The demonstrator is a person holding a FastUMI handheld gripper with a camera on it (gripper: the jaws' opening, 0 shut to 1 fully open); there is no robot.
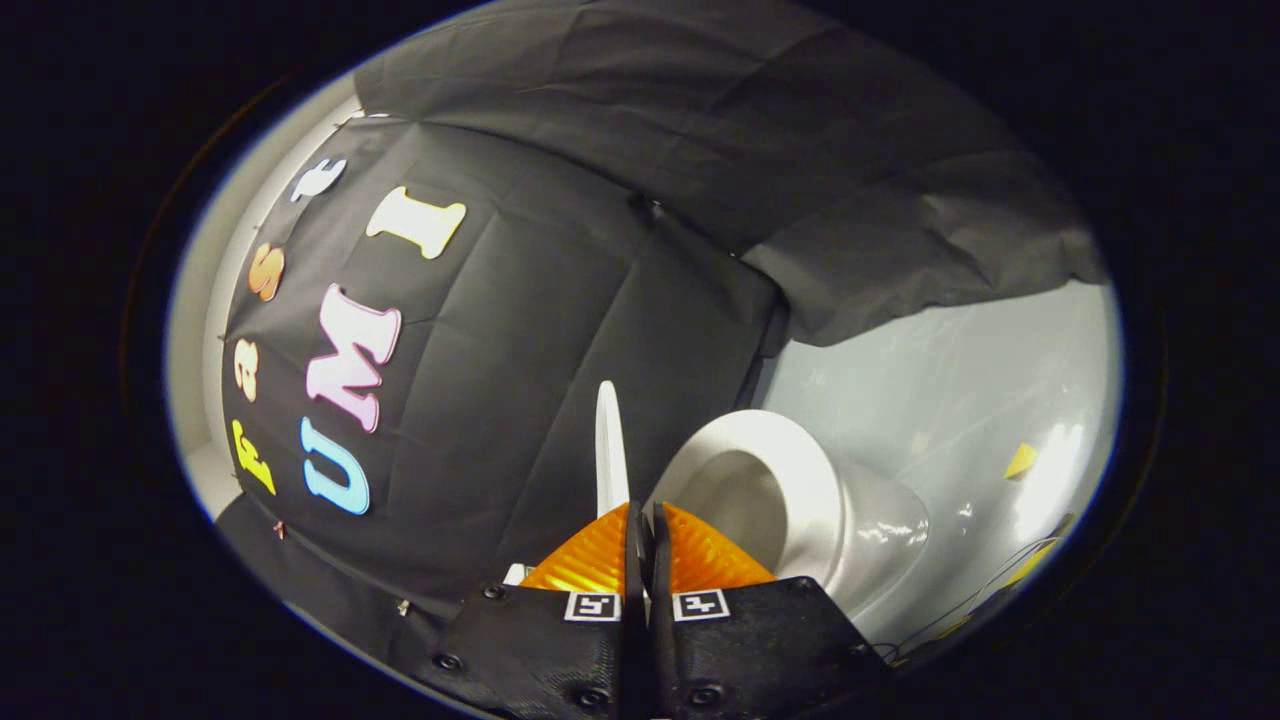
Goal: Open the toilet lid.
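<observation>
Gripper view: toilet lid [609, 440] raised edge-on, tool [645, 520] fingers together

Glossy pale floor [960, 400], perhaps yellow tape [1021, 460]

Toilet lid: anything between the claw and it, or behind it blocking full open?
Nothing visible. The claw is closed, the raised toilet lid edge-on just ahead of its tips. Beyond the lid hangs the black cloth wall.
</observation>
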